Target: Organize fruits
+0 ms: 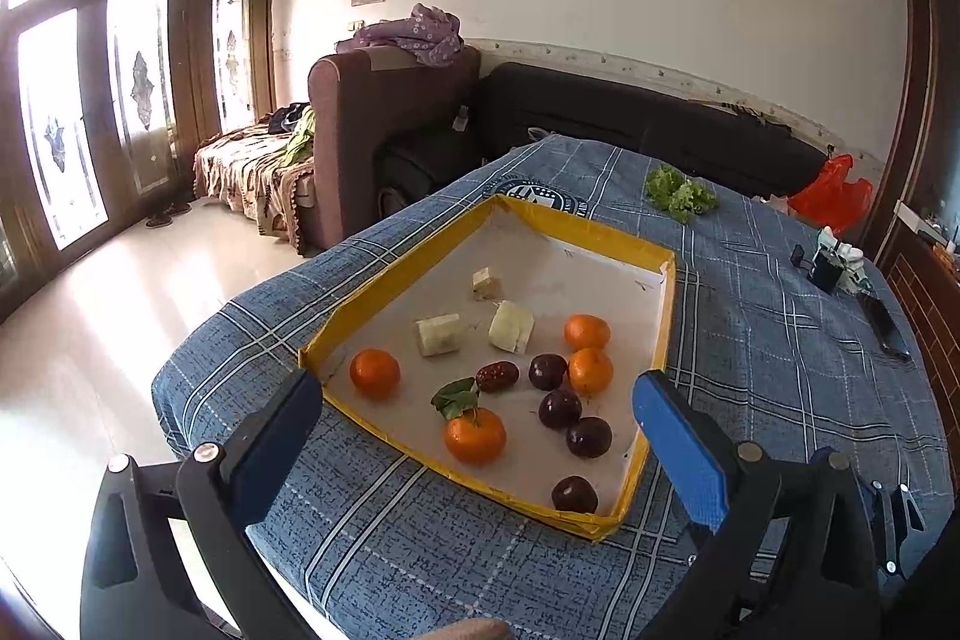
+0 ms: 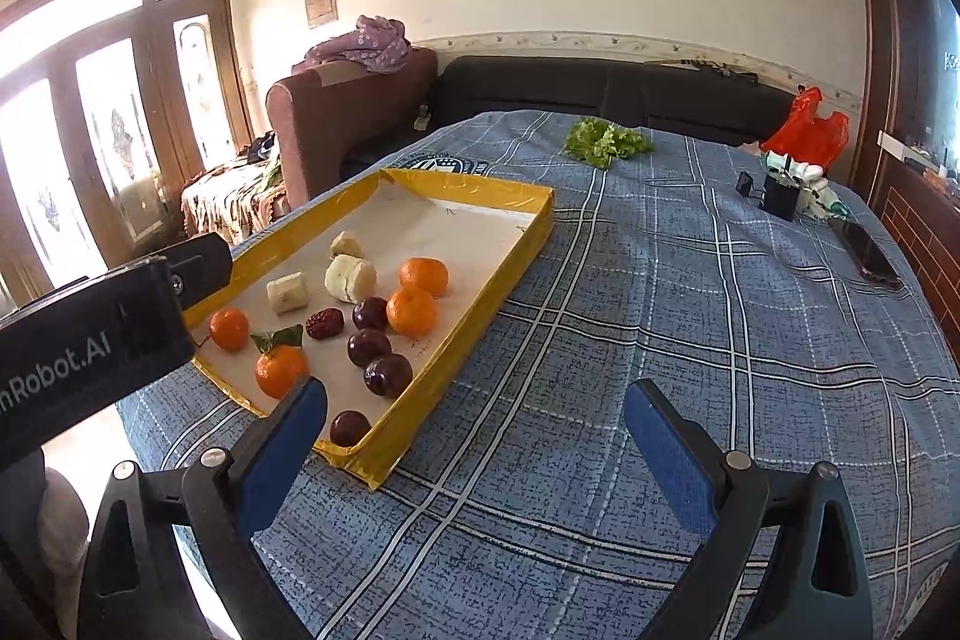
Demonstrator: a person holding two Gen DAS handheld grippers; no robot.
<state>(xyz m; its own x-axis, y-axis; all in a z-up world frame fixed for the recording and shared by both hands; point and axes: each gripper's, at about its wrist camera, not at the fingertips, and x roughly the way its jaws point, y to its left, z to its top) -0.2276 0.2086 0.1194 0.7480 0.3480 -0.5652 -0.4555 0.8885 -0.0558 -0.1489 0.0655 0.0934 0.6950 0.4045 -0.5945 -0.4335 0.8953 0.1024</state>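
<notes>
Both the left gripper (image 1: 477, 436) and right gripper (image 2: 474, 436) hover with fingers wide, holding nothing; in the yellow-rimmed tray (image 1: 384, 424), just ahead on the blue checked cloth (image 2: 660, 340), all fruit lies loose; plums (image 1: 589, 437) near, tangerines (image 1: 475, 435) scattered, a red date (image 1: 497, 376), banana pieces (image 1: 439, 335) beyond; kinds partly clustered, so sorting could be under way or finished; lettuce (image 2: 606, 141) sits far off.

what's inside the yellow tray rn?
Yellow tray holds four oranges, one with a leaf; four dark plums; one red date; three banana pieces. All loose on its white floor. Nothing looks covered; the far half is bare.
</notes>
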